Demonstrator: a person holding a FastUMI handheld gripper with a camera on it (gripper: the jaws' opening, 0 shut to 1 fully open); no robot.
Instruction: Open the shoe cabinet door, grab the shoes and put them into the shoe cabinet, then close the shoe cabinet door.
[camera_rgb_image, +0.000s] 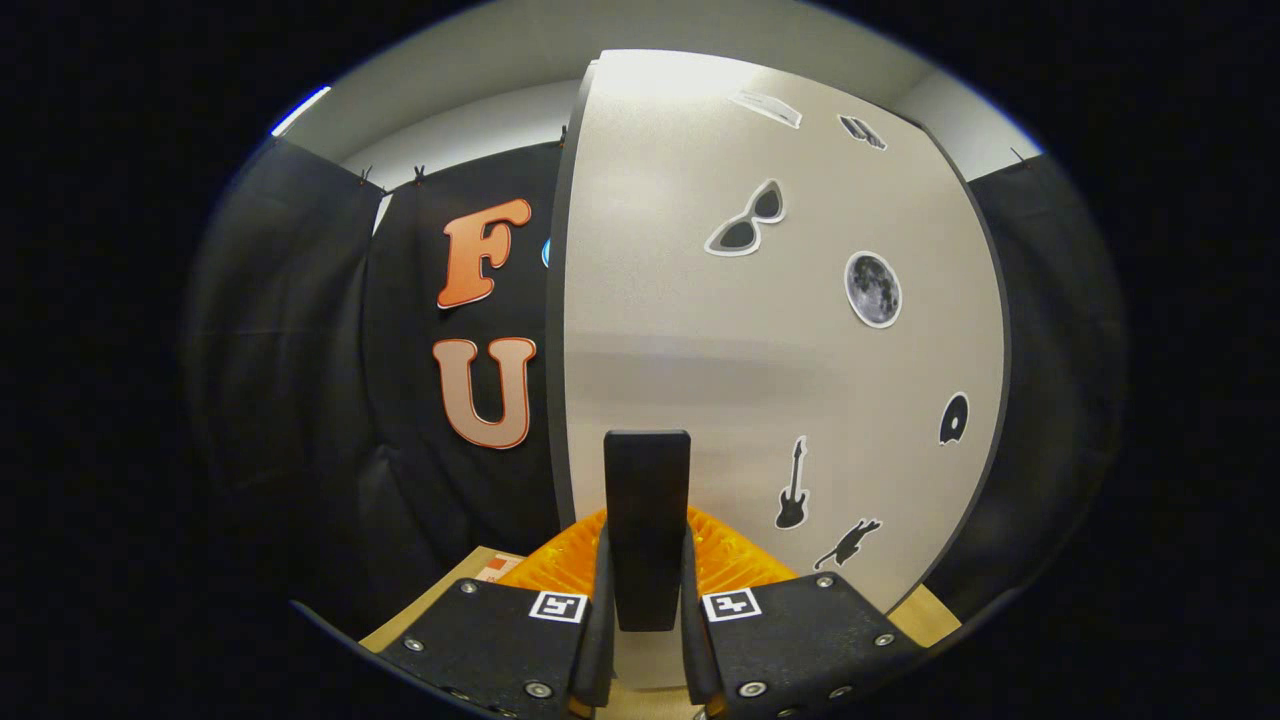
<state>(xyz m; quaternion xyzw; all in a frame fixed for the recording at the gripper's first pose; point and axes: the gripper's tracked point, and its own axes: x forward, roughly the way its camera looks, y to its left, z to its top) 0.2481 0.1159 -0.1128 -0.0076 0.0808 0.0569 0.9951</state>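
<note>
The shoe cabinet door is a pale panel with several black stickers on it, and it stands right in front of me. A black upright handle juts from its lower part. My gripper is shut on this handle, one finger pressing on each side. The door's dark left edge shows against the booth wall. I cannot tell whether the door is swung open or flat against the cabinet.
Black cloth booth wall hangs to the left of the door and beyond its right edge. A light brown surface lies low beside the fingers on the left, and a strip of it shows on the right.
</note>
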